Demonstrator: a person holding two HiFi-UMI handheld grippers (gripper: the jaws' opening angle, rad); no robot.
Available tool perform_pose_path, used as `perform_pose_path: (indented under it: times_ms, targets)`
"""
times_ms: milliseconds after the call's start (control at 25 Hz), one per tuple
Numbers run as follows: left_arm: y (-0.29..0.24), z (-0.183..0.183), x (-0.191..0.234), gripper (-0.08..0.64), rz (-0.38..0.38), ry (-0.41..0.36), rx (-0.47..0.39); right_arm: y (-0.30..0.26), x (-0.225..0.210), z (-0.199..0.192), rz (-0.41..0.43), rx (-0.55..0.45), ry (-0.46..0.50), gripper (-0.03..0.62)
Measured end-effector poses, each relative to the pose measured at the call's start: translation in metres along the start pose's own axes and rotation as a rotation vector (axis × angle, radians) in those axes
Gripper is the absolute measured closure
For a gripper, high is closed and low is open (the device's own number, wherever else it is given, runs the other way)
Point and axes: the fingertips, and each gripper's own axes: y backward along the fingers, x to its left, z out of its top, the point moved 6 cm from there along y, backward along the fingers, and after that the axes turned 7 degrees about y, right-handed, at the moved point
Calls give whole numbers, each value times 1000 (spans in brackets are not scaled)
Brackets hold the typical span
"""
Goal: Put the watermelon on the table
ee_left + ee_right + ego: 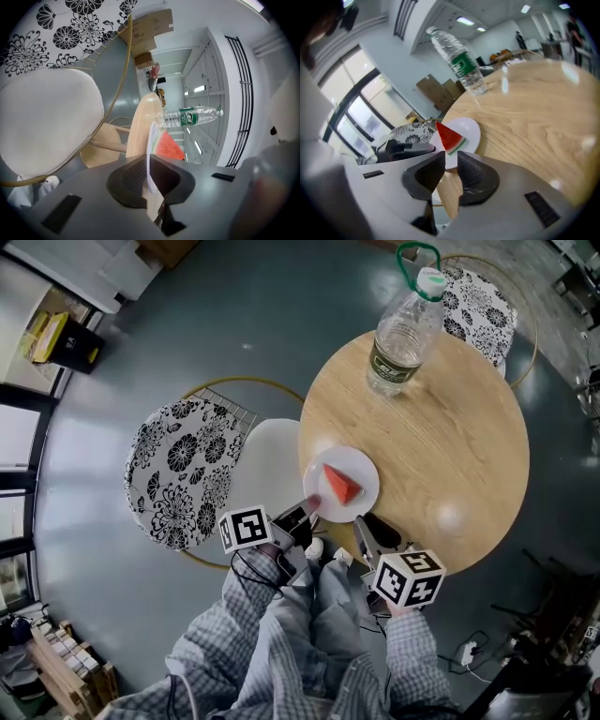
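Observation:
A red watermelon wedge point(340, 485) lies on a small white plate point(364, 468) at the near left edge of the round wooden table point(441, 446). My left gripper point(309, 510) is shut on the plate's rim; in the left gripper view the plate point(151, 154) runs edge-on between the jaws, with the watermelon point(168, 146) just beyond. My right gripper point(362, 527) sits at the table's near edge, just short of the plate. Its jaws stand a little apart with nothing between them point(451, 159); the plate point(471, 131) and watermelon point(447, 137) lie ahead of the tips.
A clear water bottle point(403, 334) stands at the far side of the table. A chair with a white seat point(267, 460) and floral cushion point(178, 470) sits left of the table, and a second floral chair point(478, 301) stands behind it. The person's plaid-trousered legs are below.

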Motion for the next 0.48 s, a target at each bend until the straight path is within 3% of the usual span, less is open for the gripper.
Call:
perform_pose_path:
  times_ms: [120, 240, 360, 480]
  targets:
    - [0, 0, 0, 543, -1, 5, 5, -7, 26, 1, -62, 84, 419, 528]
    - [1, 0, 0, 543, 1, 6, 9, -17, 49, -7, -97, 163, 774, 529]
    - [0, 1, -1, 543, 0, -1, 12, -26, 63, -17, -120, 223, 1036, 529]
    - [-1, 1, 0, 542, -1, -2, 11, -34, 68, -27, -145, 272, 1206, 529]
